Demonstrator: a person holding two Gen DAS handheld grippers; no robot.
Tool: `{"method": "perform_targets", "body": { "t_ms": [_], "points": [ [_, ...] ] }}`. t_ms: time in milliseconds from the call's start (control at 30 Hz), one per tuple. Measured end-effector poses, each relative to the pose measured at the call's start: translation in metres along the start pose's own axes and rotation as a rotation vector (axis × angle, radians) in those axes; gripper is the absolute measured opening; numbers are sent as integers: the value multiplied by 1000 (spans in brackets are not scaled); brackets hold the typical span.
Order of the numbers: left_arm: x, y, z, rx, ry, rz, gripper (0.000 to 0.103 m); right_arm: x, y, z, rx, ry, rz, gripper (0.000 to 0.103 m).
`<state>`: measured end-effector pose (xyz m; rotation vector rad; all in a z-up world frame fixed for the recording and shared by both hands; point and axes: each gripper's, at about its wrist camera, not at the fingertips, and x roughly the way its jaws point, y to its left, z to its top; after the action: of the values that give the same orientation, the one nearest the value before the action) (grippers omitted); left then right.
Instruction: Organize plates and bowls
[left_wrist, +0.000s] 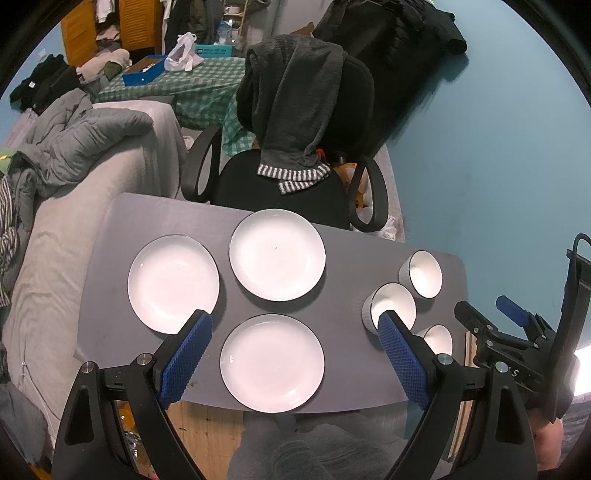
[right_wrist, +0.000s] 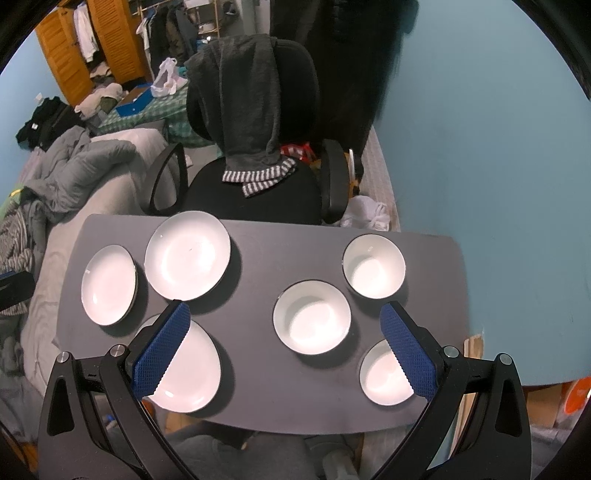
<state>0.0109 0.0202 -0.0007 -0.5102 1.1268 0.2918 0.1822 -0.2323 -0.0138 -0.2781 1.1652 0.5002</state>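
The grey table (right_wrist: 258, 369) is carrying everything the task concerns, and its layout is already sorting itself by kind: three white plates are lying flat on the left half and three white bowls are sitting upright on the right half, none stacked, so the organizing looks as though it is only starting. The far plate (left_wrist: 277, 254), the left plate (left_wrist: 171, 282) and the near plate (left_wrist: 272, 362) are sitting just beside one another without overlapping, which is leaving each rim free to be gripped. The middle bowl (right_wrist: 312, 317), the far bowl (right_wrist: 373, 266) and the near bowl (right_wrist: 386, 373) are forming a loose cluster, likewise apart. The left gripper (left_wrist: 295, 354) is hovering above the near plate with its blue pads spread wide and holding nothing; the right gripper (right_wrist: 284, 347) is hanging over the table between plates and bowls, also wide apart and empty, each apparently stationed over its own group. In the left wrist view the right-hand pad is covering part of the middle bowl and most of the near bowl; in the right wrist view the left-hand pad is hiding part of the near plate and the other pad is cutting across the near bowl. An office chair (right_wrist: 258, 177) draped in a grey garment is standing behind the table.
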Motion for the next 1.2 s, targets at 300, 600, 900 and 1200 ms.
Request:
{"method": "perform_targets", "body": {
  "t_ms": [300, 600, 900, 1200],
  "points": [
    [-1, 20, -11, -44, 3, 22, 92, 5, 18, 5, -53, 12, 15, 101],
    [-1, 45, -23, -97, 10, 48, 92, 13, 44, 9, -132, 14, 46, 101],
    [6, 65, -32, -122, 21, 64, 92, 25, 71, 13, -189, 21, 95, 101],
    [31, 89, -45, -137, 67, 77, 92, 49, 93, 7, -230, 47, 123, 101]
  ]
}}
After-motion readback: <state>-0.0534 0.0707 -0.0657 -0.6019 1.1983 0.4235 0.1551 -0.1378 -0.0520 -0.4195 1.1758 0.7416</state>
